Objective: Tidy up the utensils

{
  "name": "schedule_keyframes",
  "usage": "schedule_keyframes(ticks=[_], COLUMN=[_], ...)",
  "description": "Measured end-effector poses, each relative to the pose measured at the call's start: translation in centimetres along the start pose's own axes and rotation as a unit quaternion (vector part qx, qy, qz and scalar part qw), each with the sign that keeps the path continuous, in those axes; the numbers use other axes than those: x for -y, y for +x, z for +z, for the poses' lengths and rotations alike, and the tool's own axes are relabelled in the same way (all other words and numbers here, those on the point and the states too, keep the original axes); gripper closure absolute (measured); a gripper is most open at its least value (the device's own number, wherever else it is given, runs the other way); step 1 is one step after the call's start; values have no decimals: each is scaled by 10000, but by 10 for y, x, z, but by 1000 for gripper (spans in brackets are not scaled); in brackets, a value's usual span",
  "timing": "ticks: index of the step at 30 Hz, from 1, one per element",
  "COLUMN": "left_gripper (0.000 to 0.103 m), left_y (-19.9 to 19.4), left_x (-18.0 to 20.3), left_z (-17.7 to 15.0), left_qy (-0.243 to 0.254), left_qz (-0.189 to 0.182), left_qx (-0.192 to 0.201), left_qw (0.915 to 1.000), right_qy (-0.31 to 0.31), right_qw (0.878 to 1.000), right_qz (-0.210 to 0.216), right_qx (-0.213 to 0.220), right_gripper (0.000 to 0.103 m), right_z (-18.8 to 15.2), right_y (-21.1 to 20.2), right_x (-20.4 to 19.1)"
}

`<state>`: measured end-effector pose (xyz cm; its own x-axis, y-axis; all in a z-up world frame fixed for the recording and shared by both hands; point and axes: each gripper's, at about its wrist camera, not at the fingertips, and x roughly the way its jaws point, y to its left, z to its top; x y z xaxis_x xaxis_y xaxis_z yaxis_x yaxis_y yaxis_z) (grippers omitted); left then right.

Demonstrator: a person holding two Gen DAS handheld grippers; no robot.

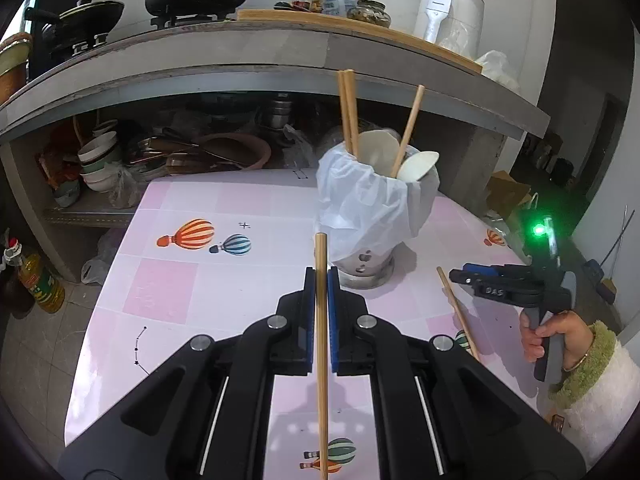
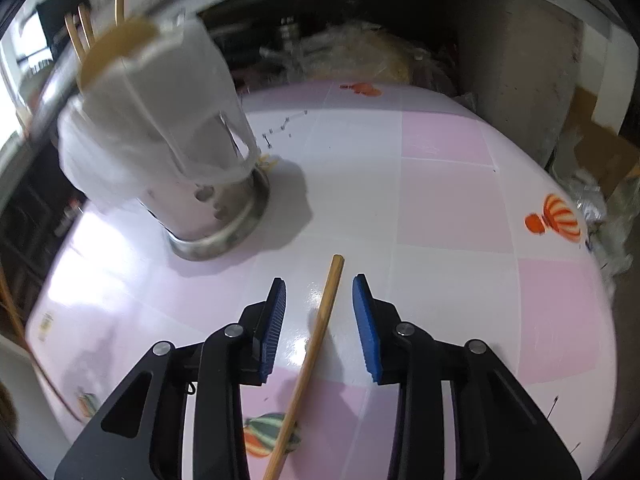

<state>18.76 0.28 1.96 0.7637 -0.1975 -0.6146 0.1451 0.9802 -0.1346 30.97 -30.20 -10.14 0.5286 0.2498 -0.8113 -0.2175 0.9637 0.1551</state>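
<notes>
Now held chopstick [image 1: 321, 320] upright; loose chopstick [image 2: 308, 364] diagonal.

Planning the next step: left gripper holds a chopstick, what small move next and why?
Probably carry the left gripper up over the holder and tilt the clamped chopstick toward its mouth: the holder's rim stands above the chopstick's tip, and three chopsticks already stand inside.
</notes>
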Motion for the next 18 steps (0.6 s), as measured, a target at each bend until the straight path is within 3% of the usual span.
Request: schedule_keyframes(ticks=[8,18], left_gripper=[98,98], left_y=[-2,-1], left_x=[-7,-3], left_z=[0,-1], left_qy=[-59,77], left_qz=[-6,7], left_qx=[63,59], left_qw=[10000,10000], right_qy=[-429,-468], right_qw=[9972,9963], right_qz=[-489,-534], right_qx=[-382,-481], right_gripper=[81,94], right_z=[3,1], right_y=[23,30], right_x=[-16,-20])
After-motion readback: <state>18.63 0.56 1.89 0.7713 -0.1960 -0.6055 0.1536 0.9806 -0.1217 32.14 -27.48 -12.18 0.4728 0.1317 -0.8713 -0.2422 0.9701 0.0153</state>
